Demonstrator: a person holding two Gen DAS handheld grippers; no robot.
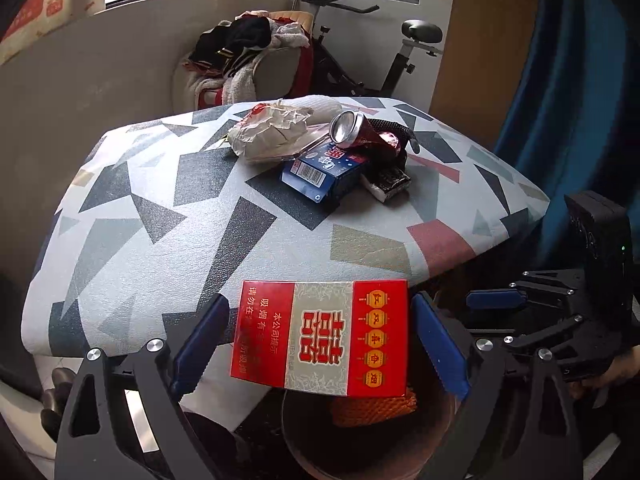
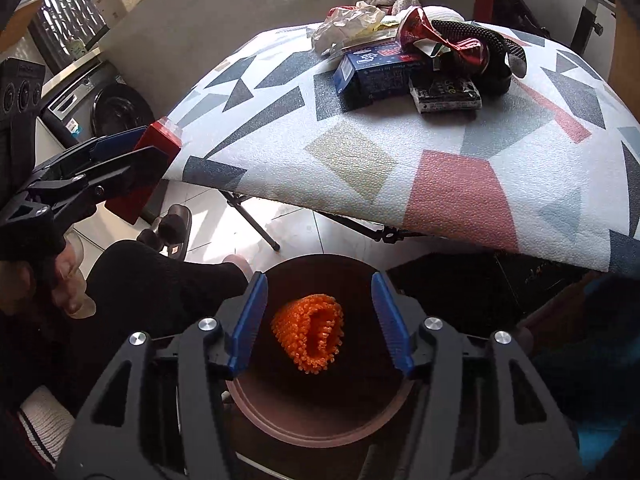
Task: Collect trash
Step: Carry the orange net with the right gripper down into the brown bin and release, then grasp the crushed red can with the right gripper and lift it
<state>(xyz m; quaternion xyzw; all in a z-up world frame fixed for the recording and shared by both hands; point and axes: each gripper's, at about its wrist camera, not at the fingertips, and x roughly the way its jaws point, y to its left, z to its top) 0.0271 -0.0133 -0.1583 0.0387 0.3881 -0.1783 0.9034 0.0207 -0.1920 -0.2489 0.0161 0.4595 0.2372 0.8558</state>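
Observation:
My left gripper (image 1: 320,344) is shut on a red and white cigarette box (image 1: 320,336), held off the table's near edge above a dark round bin (image 1: 304,436). The box also shows in the right wrist view (image 2: 154,148). My right gripper (image 2: 320,320) is open and empty above the bin (image 2: 320,428), which holds an orange foam net (image 2: 310,330). On the patterned table (image 1: 160,208) lie crumpled paper (image 1: 272,128), a crushed red can (image 1: 356,130), a blue carton (image 1: 324,174) and a small black and white pack (image 1: 388,184).
A black strap (image 2: 480,34) lies behind the can. Folding table legs (image 2: 256,220) stand on the tiled floor. A chair piled with clothes (image 1: 248,60) and an exercise bike (image 1: 360,40) stand behind. A blue curtain (image 1: 580,80) hangs at right.

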